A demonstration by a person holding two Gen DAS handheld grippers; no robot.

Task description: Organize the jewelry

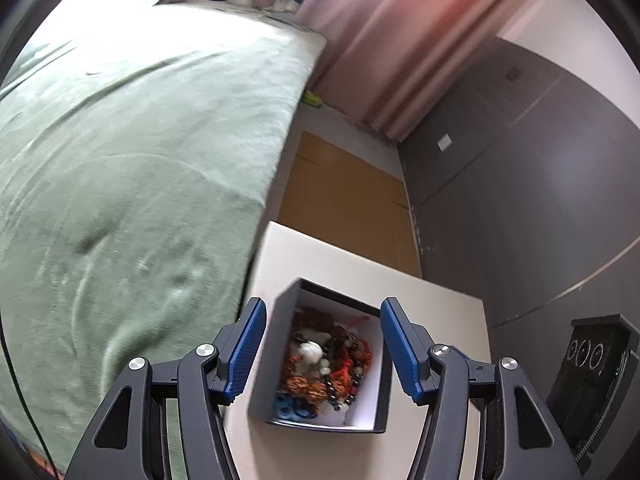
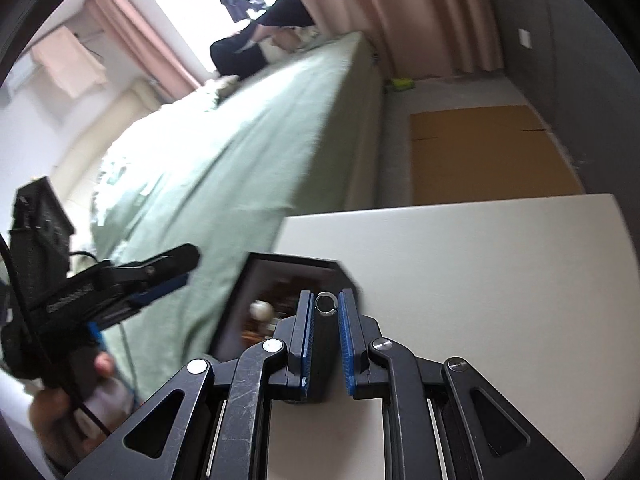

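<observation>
While the small silver ring (image 2: 327,305) sits pinched at the very tips of the right gripper (image 2: 325,312), its jaws pressed nearly together on it, it hangs just over the near rim of the dark box (image 1: 289,308), presumably so it can drop in with the tangled beads (image 1: 328,368) already heaped there. That box stands near the surface's (image 2: 480,264) left edge, beside the green bed (image 1: 140,140). Above it, the left gripper (image 1: 322,346) has its jaws spread and empty, probably readied to steady the box.
</observation>
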